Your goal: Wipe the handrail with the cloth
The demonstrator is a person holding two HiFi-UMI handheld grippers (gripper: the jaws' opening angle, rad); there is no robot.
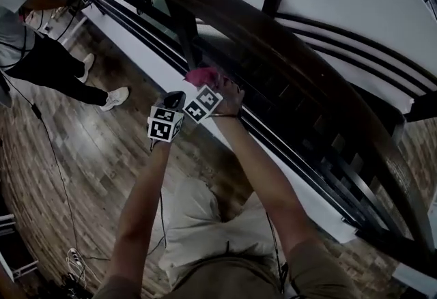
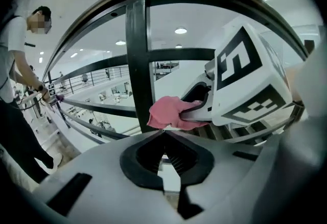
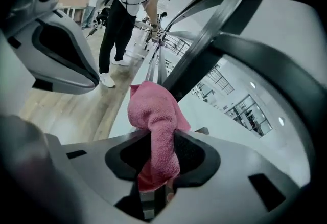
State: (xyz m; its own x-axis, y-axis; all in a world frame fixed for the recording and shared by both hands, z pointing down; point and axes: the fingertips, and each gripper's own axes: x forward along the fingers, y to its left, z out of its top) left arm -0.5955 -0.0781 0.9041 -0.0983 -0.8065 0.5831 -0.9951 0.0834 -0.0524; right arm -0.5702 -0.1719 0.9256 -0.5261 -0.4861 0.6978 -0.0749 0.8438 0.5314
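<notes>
My left gripper has its jaws pressed together on nothing; just beside it, my right gripper pinches the pink cloth, nearer the handrail, which lies above, running far-left to near-right

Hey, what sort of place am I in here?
Probably an upper gallery in a large indoor atrium: a long curved handrail, a wood-plank floor, and other railed levels beyond, under ceiling lights.
</notes>
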